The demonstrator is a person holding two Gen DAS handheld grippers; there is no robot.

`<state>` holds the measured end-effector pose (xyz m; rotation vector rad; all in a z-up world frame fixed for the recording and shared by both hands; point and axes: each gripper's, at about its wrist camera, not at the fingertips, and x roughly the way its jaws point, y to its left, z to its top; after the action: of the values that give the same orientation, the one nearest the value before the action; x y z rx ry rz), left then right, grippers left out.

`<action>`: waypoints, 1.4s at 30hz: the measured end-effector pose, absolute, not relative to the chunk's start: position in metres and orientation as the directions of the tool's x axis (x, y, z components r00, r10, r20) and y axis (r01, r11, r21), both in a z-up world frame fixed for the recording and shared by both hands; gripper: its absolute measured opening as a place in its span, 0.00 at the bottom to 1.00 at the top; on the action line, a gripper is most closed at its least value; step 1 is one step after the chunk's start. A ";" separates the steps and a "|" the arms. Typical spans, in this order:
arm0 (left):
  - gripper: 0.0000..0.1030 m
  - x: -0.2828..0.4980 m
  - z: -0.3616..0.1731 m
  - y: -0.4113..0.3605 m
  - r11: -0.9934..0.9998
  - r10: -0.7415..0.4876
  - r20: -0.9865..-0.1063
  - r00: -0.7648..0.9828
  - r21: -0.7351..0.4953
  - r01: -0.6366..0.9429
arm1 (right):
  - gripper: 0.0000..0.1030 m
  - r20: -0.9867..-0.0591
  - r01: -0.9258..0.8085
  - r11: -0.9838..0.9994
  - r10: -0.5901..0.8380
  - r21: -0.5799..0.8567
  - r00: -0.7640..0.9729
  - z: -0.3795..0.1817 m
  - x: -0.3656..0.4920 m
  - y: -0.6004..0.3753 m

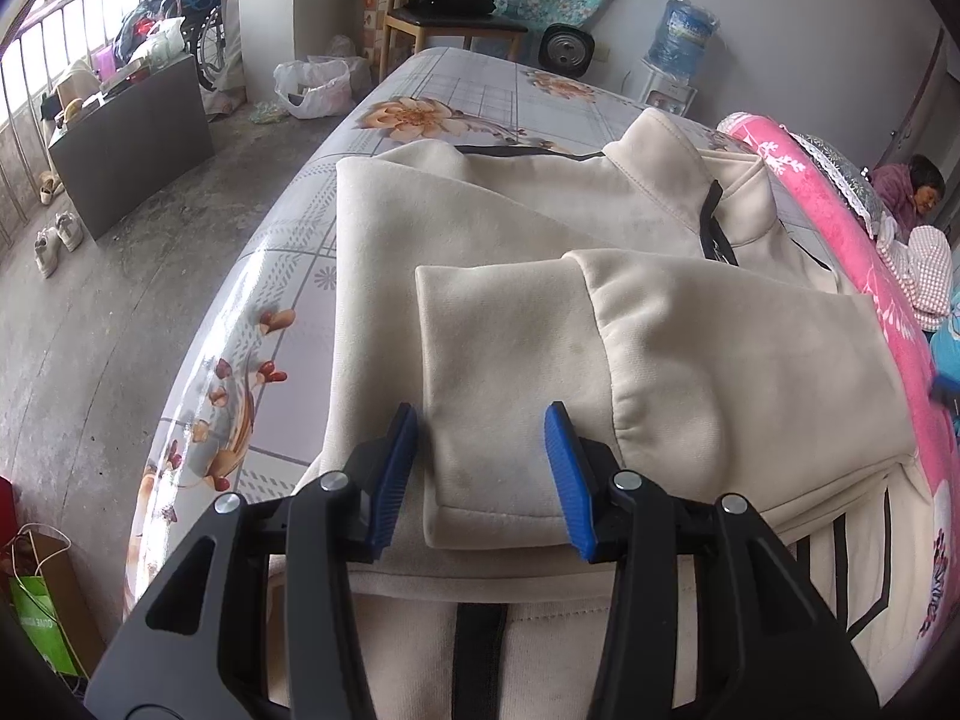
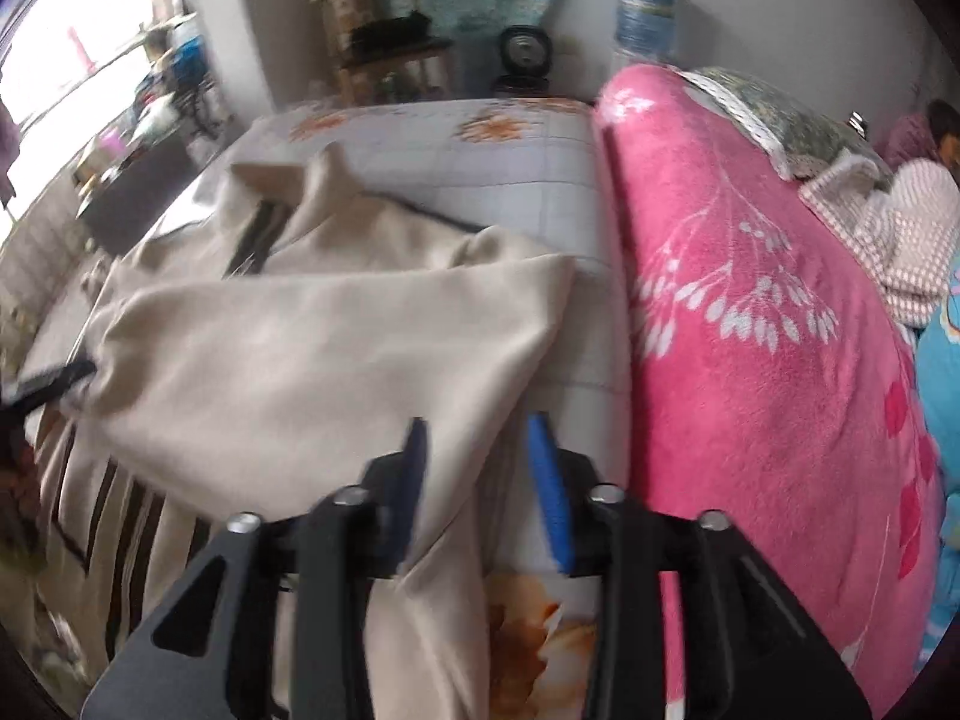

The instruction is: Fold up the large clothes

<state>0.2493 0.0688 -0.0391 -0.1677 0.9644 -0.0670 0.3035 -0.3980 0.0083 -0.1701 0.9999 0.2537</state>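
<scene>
Cream jacket [image 1: 480,222] on the bed [image 1: 480,90], sleeve folded across.
Left gripper [image 1: 480,474] and right gripper [image 2: 477,492] both gape, holding nothing.

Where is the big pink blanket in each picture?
Left wrist view: the pink blanket curves down the right edge, beside the cream jacket.
Right wrist view: it fills the right half.
Shared landmark: the blue water bottle against the back wall.

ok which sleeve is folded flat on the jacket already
The sleeve whose cuff lies between the open left gripper fingers, flat across the jacket. The other sleeve by the right gripper is rumpled beside the pink blanket.
</scene>
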 end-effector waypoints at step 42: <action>0.37 0.261 -0.034 0.055 0.993 -0.097 -0.837 0.539 -0.116 -0.001 | 0.45 -0.894 -0.188 0.979 0.147 0.072 0.423 -0.029 0.349 -0.381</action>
<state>0.2611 0.0554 -0.0339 -0.1066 1.0003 -0.0575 0.3490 -0.3811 -0.0293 -0.0414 1.1149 0.2098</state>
